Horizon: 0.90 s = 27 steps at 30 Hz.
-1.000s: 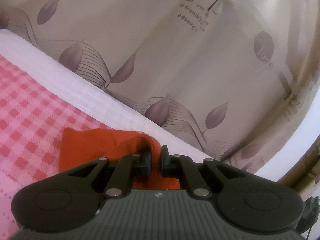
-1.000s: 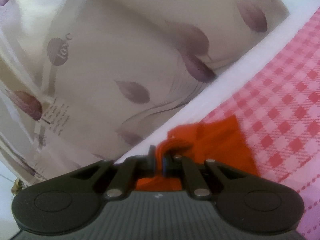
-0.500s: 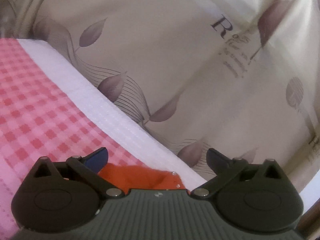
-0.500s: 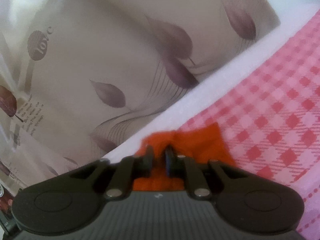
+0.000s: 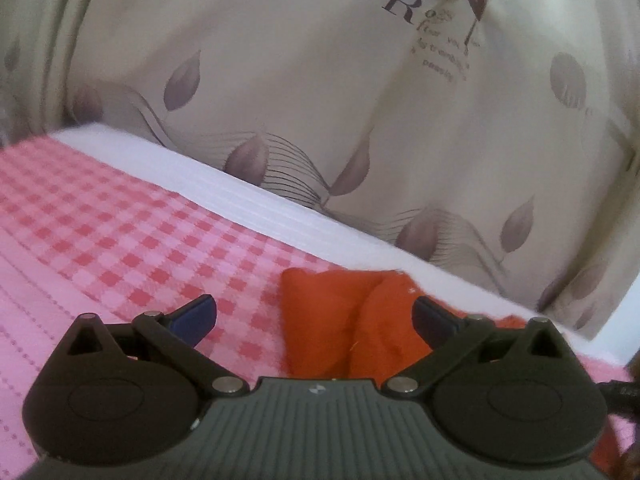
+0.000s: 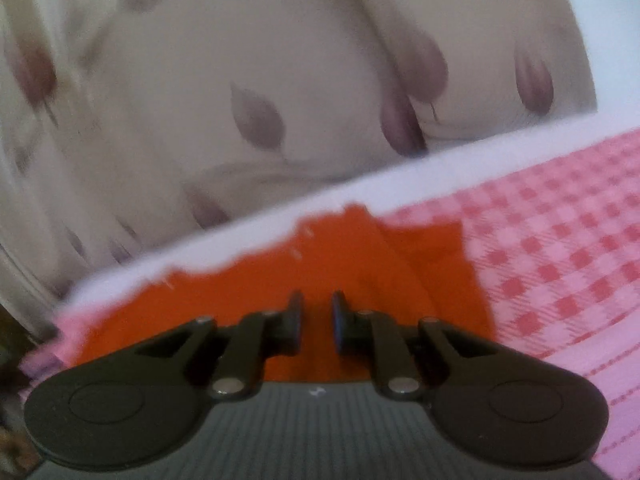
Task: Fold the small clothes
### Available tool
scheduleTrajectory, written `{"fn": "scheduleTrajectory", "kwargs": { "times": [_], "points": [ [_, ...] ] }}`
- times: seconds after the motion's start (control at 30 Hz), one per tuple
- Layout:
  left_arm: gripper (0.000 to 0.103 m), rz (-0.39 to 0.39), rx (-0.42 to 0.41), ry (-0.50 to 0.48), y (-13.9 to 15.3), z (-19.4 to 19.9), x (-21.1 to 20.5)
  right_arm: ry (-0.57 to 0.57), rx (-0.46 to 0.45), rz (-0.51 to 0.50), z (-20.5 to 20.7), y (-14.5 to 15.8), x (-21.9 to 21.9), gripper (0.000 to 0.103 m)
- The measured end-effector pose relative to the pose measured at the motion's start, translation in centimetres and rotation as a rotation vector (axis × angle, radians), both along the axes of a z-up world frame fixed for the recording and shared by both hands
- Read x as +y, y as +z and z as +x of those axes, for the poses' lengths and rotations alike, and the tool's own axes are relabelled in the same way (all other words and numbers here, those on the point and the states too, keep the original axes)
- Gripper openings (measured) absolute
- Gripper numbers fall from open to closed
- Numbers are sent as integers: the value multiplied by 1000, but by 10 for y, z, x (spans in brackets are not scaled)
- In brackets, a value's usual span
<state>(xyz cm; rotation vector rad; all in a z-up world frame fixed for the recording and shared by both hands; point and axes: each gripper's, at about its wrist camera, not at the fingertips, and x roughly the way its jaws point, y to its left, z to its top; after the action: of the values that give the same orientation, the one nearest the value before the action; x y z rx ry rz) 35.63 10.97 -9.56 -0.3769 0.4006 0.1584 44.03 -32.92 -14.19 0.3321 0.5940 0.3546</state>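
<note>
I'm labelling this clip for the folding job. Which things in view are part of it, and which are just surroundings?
Part of the job:
- orange garment, lying on the bed
- left gripper, open
- right gripper, slightly open above the garment

Surroundings:
- pink checked bedspread
- white mattress edge
- beige leaf-print curtain

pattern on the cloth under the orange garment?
Pink-and-red gingham check cloth, clearest in the left wrist view; the orange fabric garment lies on it.
</note>
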Motion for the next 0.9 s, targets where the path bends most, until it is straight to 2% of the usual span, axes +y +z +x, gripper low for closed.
{"fn": "scheduleTrajectory", "kwargs": {
  "times": [0.07, 0.17, 0.27, 0.47, 0.63, 0.67, 0.73, 0.77, 0.8, 0.83, 0.9],
  "points": [
    [103, 62, 10, 20, -1, 0, -6, -16, -21, -12, -4, -2, 3, 14],
    [103, 98, 40, 7, 0, 4, -9, -31, -61, -92, -12, -2, 15, 14],
    [103, 135, 111, -4, -2, 13, -14, -36, -69, -136, -12, -2, 21, 15],
    [103, 146, 119, -10, -4, 13, -14, -46, -74, -166, -13, 0, 27, 15],
    [103, 126, 136, -2, -5, 15, -11, -51, -93, -251, -15, 2, 41, 20],
    [103, 125, 138, -2, -5, 15, -11, -48, -101, -277, -16, 3, 45, 25],
    [103, 127, 145, 0, -5, 16, -12, -19, -109, -297, -16, 3, 49, 43],
    [103, 129, 148, -1, -5, 17, -12, 11, -109, -287, -16, 3, 49, 72],
    [103, 129, 149, -2, -5, 17, -12, 73, -104, -265, -14, 2, 49, 95],
    [103, 130, 151, -2, -5, 17, -12, 114, -99, -248, -14, 2, 49, 99],
    [103, 129, 151, -4, -5, 17, -12, 109, -105, -265, -17, 2, 50, 100]
  ]
}}
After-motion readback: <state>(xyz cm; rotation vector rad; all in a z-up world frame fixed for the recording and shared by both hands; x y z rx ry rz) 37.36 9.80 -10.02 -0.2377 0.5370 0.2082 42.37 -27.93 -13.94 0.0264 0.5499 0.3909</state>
